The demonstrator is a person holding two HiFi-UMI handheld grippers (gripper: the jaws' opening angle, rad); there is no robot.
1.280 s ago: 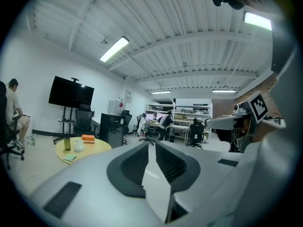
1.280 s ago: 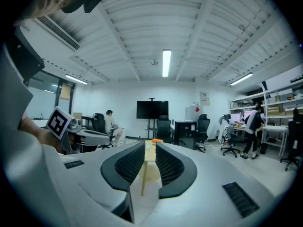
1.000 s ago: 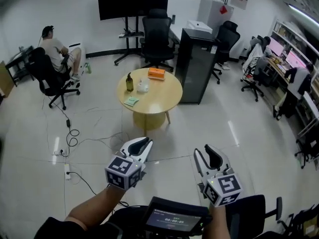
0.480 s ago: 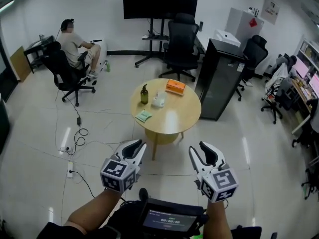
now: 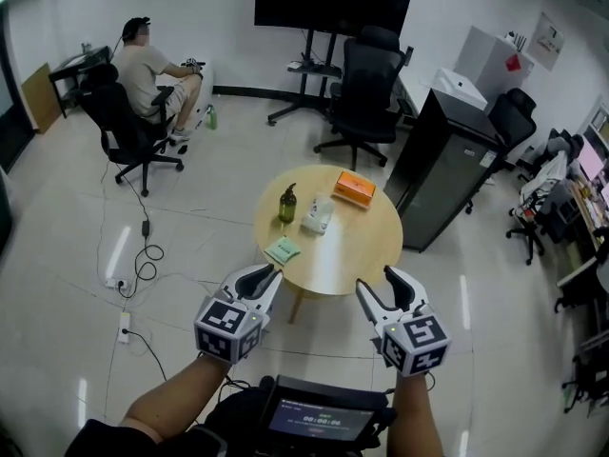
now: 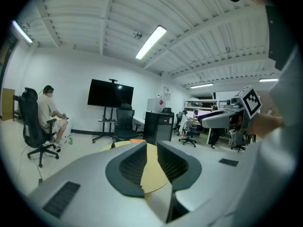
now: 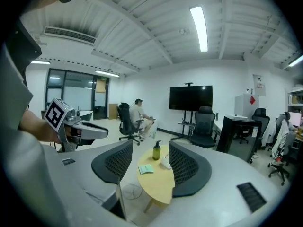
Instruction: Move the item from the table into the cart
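Observation:
A round wooden table [image 5: 352, 250] stands just ahead of both grippers. On it are a dark green pump bottle [image 5: 287, 203], a white pack [image 5: 318, 215], an orange box [image 5: 353, 188] and a green packet [image 5: 283, 250]. My left gripper [image 5: 262, 276] hovers at the table's near left edge, its jaws a narrow gap apart and empty [image 6: 150, 150]. My right gripper [image 5: 383, 284] is at the near right edge. Its jaws have just been opening and hold nothing; the right gripper view frames the bottle [image 7: 156, 151] and packet [image 7: 146, 169] between them. No cart is recognisable.
A black cabinet [image 5: 442, 174] stands right of the table and a black office chair [image 5: 366, 89] behind it. A person sits on a chair [image 5: 143, 69] at the far left. Cables and a power strip [image 5: 128, 284] lie on the floor. A black screen device [image 5: 324, 417] is below.
The table has come much closer and now sits just in front of both grippers. The right gripper's jaws stand wider apart than before.

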